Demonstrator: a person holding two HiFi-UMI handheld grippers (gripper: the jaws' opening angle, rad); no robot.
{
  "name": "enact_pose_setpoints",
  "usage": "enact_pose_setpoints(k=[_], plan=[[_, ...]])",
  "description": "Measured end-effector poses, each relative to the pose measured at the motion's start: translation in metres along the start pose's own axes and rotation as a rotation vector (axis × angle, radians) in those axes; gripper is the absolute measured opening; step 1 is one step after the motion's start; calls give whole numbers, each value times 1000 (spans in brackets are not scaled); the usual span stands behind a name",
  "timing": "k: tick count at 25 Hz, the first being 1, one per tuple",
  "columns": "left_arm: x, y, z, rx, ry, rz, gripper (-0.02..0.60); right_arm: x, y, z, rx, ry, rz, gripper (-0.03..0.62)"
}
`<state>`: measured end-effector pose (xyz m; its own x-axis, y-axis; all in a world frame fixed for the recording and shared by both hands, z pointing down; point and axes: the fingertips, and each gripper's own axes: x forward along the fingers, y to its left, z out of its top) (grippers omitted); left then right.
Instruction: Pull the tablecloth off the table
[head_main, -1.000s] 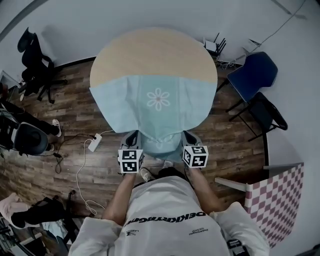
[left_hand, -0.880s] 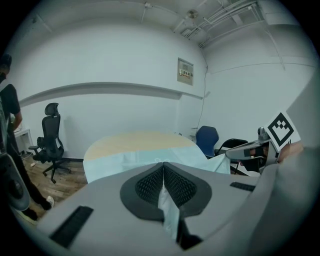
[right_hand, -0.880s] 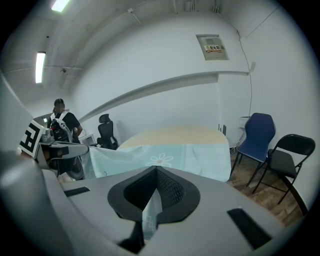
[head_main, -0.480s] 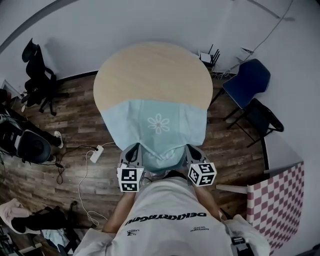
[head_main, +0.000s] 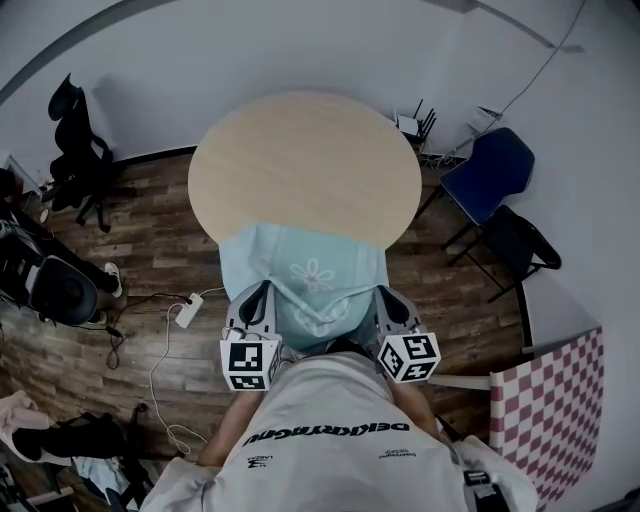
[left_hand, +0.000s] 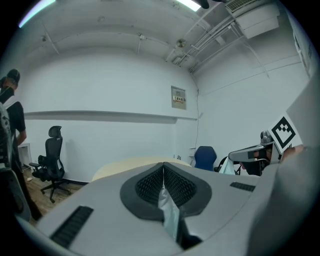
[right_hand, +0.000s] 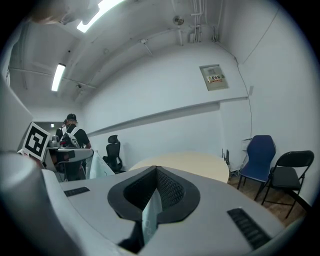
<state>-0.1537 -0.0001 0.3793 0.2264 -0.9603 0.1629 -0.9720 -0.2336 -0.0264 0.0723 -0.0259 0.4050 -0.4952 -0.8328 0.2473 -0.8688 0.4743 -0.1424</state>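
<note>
Clamped tight on one near corner each, the left hand-held gripper and right hand-held gripper held the tablecloth, its far edge seemingly just overlapping the round surface, so a level, evenly matched backward pull was needed.

Cool, even light from ceiling strip lights casts soft shadows; the head view is dim, and every view bows and darkens toward its edges.
</note>
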Motion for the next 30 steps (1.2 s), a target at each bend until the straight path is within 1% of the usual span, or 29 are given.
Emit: enact_pose_setpoints(k=[2,5,7,12,15,18,25,30], plan=[[-7,0,12,5,-27,-1,16,-6,4,13,1,-32,3,34],[-19,-2,24,45,-67,0,16,-16,11,28,1,-81,-2,34],[-23,0,27,42,-81,11,16,-19,14,32,-3,-105,-18,34],[-26,-2,16,10,-66,7,17,-22,12,23,6,-102,-45,34],[-33,1,21,21,-77,13,16,-30,11,27,-11,-122,-58,34],[-36,5,26,19,-89,17,17,-31,7,34,-2,-143,-82,34],[-40,-3,27,25,-81,12,17,-35,7,32,3,-142,-84,34],[-47,-8,22,10,-67,-1,17,-32,8,29,8,-131,-78,34]])
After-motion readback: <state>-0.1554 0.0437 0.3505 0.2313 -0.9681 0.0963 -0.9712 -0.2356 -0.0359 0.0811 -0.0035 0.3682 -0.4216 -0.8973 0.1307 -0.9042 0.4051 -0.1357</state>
